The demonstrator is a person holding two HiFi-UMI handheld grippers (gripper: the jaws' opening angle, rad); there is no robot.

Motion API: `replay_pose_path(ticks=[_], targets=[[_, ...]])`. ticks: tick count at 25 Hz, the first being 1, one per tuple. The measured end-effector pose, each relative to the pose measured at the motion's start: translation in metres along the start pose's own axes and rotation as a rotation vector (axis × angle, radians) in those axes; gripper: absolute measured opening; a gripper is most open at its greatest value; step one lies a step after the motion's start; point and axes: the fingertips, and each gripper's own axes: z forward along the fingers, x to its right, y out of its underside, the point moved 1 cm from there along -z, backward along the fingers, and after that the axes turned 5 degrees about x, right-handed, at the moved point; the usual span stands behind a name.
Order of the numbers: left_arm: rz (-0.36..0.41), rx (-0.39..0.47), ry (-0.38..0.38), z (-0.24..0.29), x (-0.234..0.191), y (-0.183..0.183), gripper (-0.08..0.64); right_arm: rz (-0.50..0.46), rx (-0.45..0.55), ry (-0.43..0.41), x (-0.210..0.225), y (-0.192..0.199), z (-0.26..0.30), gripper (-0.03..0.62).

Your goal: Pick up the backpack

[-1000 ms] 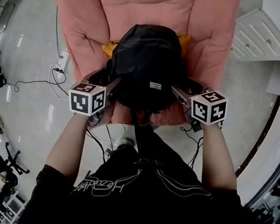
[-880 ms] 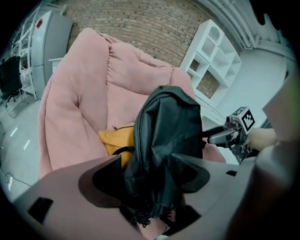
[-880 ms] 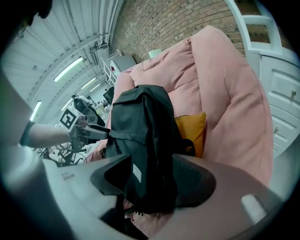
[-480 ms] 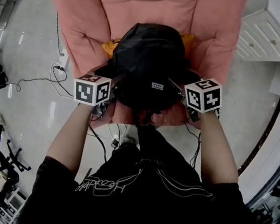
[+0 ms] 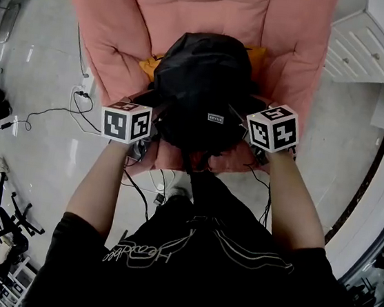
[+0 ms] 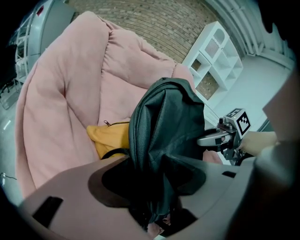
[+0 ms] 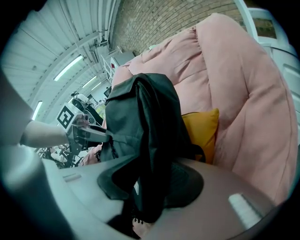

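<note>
Overhead, head view: left gripper (image 5: 156, 108) and right gripper (image 5: 238, 115) flank the lower part of a black backpack (image 5: 204, 81), one on each side, jaw tips buried in its fabric. The backpack sits over the seat of a pink armchair (image 5: 196, 7). Its long axis runs from the seat's front edge toward the backrest, and a small label faces the person. A yellow cushion (image 5: 149, 65) is wedged between the backpack and the backrest. White cabinet (image 5: 361, 52) to the right; cables (image 5: 80, 101) on the floor to the left.

Left gripper view: left gripper (image 6: 154, 199) jaws nearly closed, pinching a fold of backpack (image 6: 164, 126) fabric that fills the gap between them. The backpack rises upright from the jaws, long axis near vertical, top uppermost. Yellow cushion (image 6: 110, 138) lies behind it against the armchair (image 6: 61, 93). The right gripper (image 6: 213, 138) touches the far side.

Right gripper view: right gripper (image 7: 145, 199) jaws likewise drawn in on a hanging fold of the backpack (image 7: 140, 117). The pack is upright. Cushion (image 7: 201, 131) behind, and the left gripper (image 7: 93, 133) on the opposite flank.
</note>
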Motion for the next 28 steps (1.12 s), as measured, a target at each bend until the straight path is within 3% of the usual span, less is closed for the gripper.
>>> replay_pose_path(ticks=[9,28], targets=[[-0.016,-0.007,0.024,-0.006,0.007,0.007,0.166,-0.009,-0.005,-0.012,-0.012,0.005,-0.003,0.084],[0.018,0.0,0.069,-0.033,0.041,0.024,0.118,0.031,0.069,0.068,-0.035,0.025,-0.037,0.061]])
